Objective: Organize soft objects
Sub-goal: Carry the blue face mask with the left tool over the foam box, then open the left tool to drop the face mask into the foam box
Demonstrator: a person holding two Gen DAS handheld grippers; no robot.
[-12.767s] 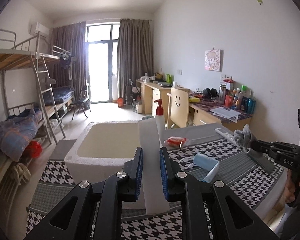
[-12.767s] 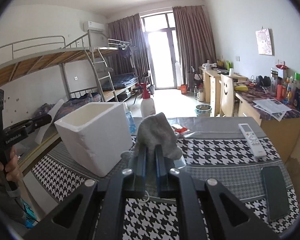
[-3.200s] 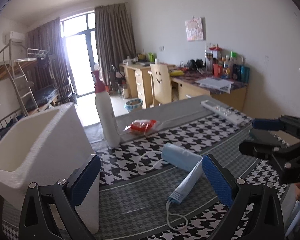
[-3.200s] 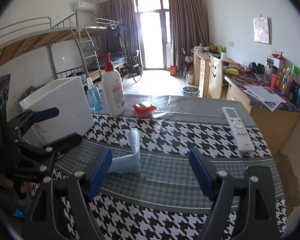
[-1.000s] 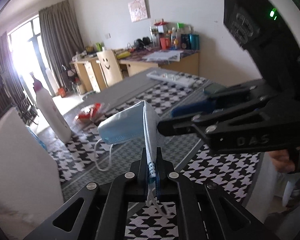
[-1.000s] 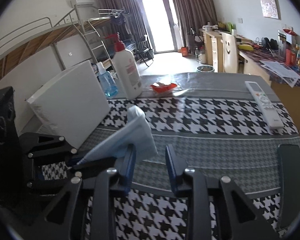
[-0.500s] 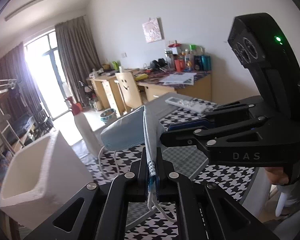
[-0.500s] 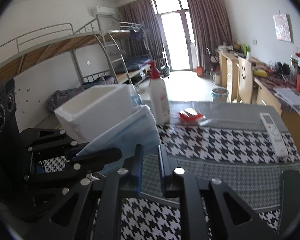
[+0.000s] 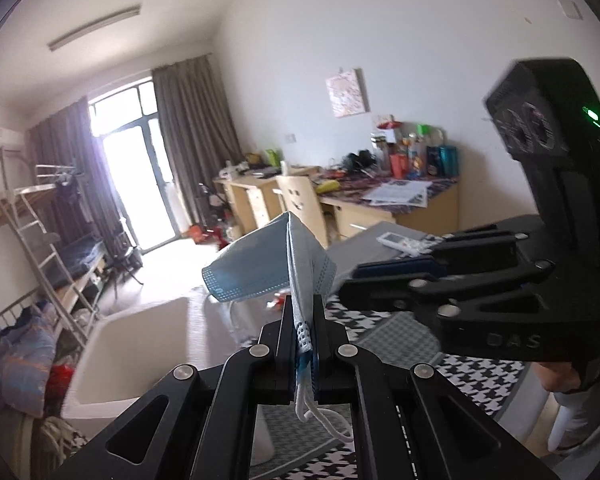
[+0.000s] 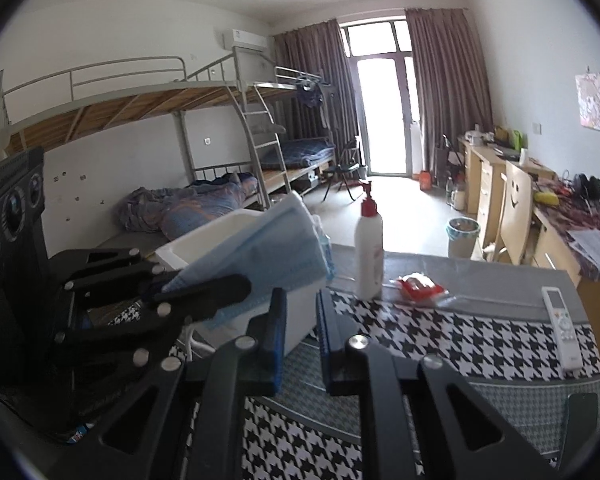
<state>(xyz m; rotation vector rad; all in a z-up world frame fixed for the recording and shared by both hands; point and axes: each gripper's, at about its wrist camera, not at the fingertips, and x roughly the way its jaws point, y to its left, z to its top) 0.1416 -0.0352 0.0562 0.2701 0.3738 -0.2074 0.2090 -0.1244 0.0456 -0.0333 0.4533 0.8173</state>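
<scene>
So, left wrist view first, going left to right. At about 8 o'clock there's the white foam box (image 9: pixel 140 344) sitting on the houndstooth tablecloth (image 9: pixel 488 376), open side up. Dead centre, the left gripper (image 9: pixel 303 320) is clamped tight on the blue face mask (image 9: pixel 268 268), pinching its folded edge between the pads. The mask sticks up and fans out toward 11 o'clock, lifted off the table, with its white ear loop (image 9: pixel 320 420) dangling down at 6. Over at 3 o'clock the right gripper (image 9: pixel 364 276) pokes in from the side, its tips just beside the mask's right edge. Can't tell from here if it actually touches.

Right wrist view: the left gripper (image 10: pixel 220 286) comes in from 9 o'clock with the mask (image 10: pixel 268 248) held up in front of the box (image 10: pixel 220 232). The right gripper (image 10: pixel 302 312) at 6 o'clock has its jaws nearly together with a narrow gap, and nothing looks to be between them, the mask sits just up and left of the tips. Further right, a white pump bottle (image 10: pixel 369 244) stands at 12-ish, then a red packet (image 10: pixel 420 282), and a white remote (image 10: pixel 560 326) out at 3 o'clock.
</scene>
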